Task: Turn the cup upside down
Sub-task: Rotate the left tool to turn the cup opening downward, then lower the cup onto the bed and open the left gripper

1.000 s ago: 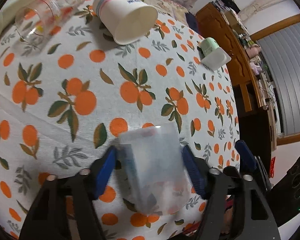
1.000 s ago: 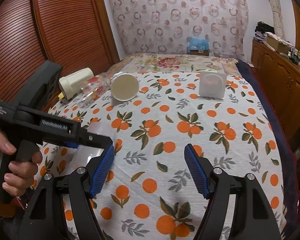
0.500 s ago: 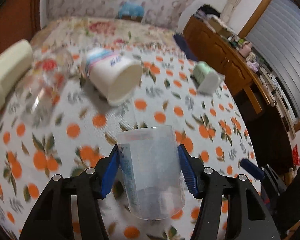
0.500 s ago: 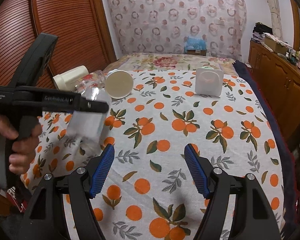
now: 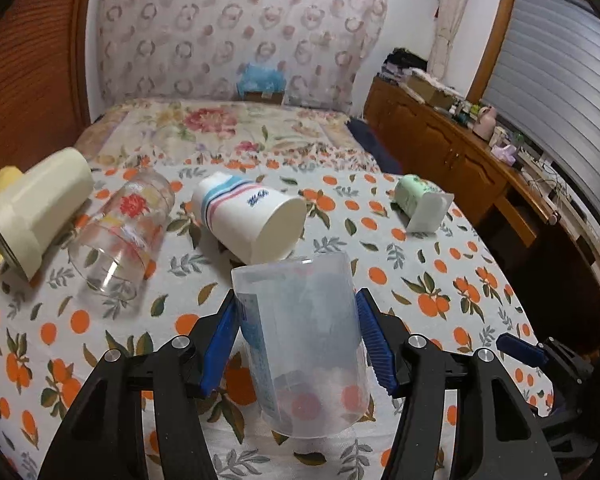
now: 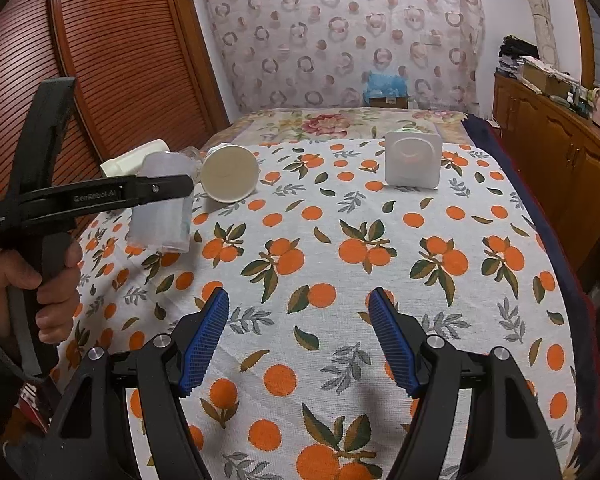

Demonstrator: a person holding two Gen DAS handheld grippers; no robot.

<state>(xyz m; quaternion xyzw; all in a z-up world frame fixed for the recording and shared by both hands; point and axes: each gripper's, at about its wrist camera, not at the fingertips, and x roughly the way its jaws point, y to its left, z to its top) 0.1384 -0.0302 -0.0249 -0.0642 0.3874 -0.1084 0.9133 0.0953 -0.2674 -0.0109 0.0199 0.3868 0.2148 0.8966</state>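
My left gripper [image 5: 296, 336] is shut on a translucent plastic cup [image 5: 300, 340], its blue pads pressed to both sides. The cup stands roughly vertical with its wide open end down, just above or on the orange-print tablecloth [image 5: 440, 304]. In the right wrist view the same cup [image 6: 162, 216] hangs under the left gripper [image 6: 156, 194] at the table's left side. My right gripper [image 6: 298, 336] is open and empty, low over the near part of the table.
Lying on their sides at the back: a cream tumbler [image 5: 36, 208], a clear flowered glass [image 5: 120, 228], a white striped paper cup [image 5: 252, 216] and a green cup with a square white rim [image 5: 420, 204]. A wooden sideboard [image 5: 460, 152] stands to the right.
My left gripper has lifted the translucent cup off the cloth and rotated it from lying tilted to mouth-down. The right gripper has stayed in place, open.
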